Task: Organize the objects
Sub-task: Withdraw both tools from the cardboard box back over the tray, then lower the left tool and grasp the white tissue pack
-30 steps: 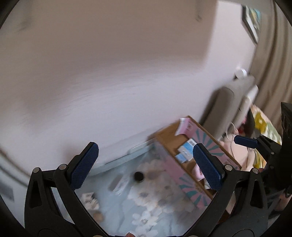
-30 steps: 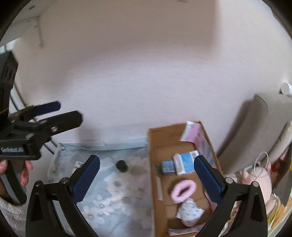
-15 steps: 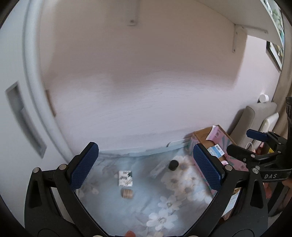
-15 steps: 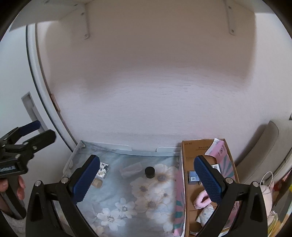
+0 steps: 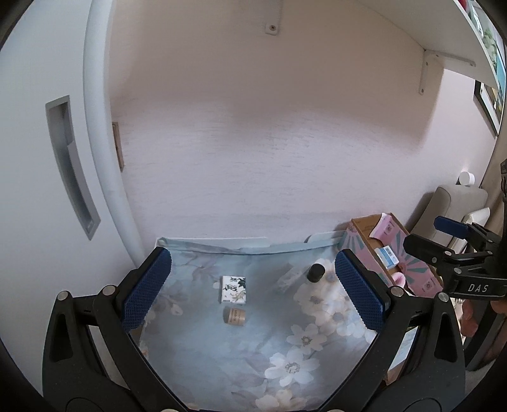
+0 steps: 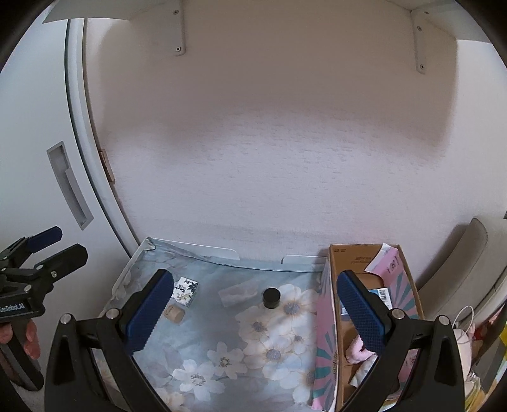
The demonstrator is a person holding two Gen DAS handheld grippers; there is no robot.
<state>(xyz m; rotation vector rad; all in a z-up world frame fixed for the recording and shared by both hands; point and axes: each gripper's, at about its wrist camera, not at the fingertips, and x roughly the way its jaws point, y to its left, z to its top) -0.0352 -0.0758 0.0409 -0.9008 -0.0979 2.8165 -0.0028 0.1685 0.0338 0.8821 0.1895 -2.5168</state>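
Note:
On the blue floral cloth (image 5: 253, 348) (image 6: 221, 348) lie a small white patterned box (image 5: 233, 289) (image 6: 186, 291), a tan cork-like cylinder (image 5: 234, 315) (image 6: 176, 314), a clear flat packet (image 5: 286, 279) (image 6: 237, 293) and a black-capped jar (image 5: 316, 272) (image 6: 271, 298). At the right stands a cardboard box with pink sides (image 5: 380, 250) (image 6: 358, 260), holding a blue-white packet (image 5: 386, 256) (image 6: 381, 296) and pink fabric (image 6: 356, 347). My left gripper (image 5: 253, 291) hangs open above the cloth, holding nothing. My right gripper (image 6: 253, 310) is open too, over the cloth's right half beside the box.
A pale wall rises behind the cloth. A white door with a recessed handle (image 5: 71, 164) (image 6: 71, 187) stands at the left, and a shelf with brackets (image 6: 177, 28) is overhead. A grey chair back (image 5: 450, 202) sits at the right.
Both cameras have swung left and tilted upward, from the cardboard box toward the cloth and wall. The small box and cylinder have come into view. Both grippers stay open.

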